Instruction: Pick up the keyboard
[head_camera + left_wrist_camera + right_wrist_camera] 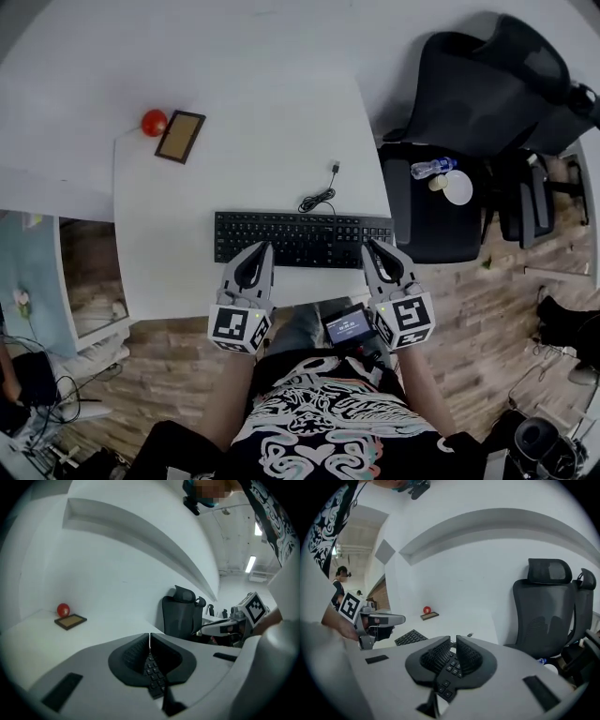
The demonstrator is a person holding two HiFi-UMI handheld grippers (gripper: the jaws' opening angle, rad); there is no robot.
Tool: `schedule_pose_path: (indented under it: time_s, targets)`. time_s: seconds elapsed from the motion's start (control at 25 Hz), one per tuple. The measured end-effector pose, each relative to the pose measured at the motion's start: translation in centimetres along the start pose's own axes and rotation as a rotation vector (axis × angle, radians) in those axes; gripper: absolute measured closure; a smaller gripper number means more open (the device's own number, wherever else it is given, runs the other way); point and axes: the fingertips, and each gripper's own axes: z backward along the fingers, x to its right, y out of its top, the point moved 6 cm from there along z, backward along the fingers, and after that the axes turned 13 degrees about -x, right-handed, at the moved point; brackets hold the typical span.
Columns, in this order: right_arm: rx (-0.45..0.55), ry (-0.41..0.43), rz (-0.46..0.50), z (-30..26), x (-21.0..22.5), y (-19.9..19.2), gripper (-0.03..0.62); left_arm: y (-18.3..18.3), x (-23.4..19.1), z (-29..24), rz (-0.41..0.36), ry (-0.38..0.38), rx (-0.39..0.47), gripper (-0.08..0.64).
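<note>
This is looking like an open office. A white desk is stretching away ahead of both grippers. A black wired keyboard is lying on it at the tips of the left gripper and the right gripper. To the right of the right gripper, black mesh office chairs are standing on a wood-plank floor. Far ahead of the left gripper, long strip lamps are glowing on the ceiling of a deep room. Behind and to the left of the left gripper, loose cables are trailing over the floor.
</note>
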Motion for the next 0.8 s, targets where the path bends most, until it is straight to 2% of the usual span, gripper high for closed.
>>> schedule_pose_path:
  time_s: [0.16,0.28,0.44,0.68,0.72,0.8]
  targets:
    - [-0.061,0.066,0.066,-1.5,1.5,0.2,0.560,-2.5,0.9,-1.4,0.162,-0.059,-0.060,0.541]
    - [-0.110,0.125,0.111,-2.8,2.4,0.0,0.558,-4.2,1.6,-2.1,0.261,-0.047,-0.102,0.541]
    - [-0.159,0.219,0.186,-5.3,2.6,0.6,0.533,-5.7,2.0,-2.7,0.339,-0.011,-0.153,0.540]
    - [-0.254,0.400,0.291,-9.5,1.7,0.6,0.479,-8.4,2.7,-3.9,0.634,0.005,-0.167,0.535]
    - [-0.277,0.430,0.305,-10.2,1.7,0.5,0.472,-8.7,2.9,-4.2,0.686,0.004,-0.158,0.517]
    - [-0.333,0.494,0.330,-11.8,1.7,0.3,0.466,-9.4,3.3,-4.6,0.798,-0.009,-0.136,0.399]
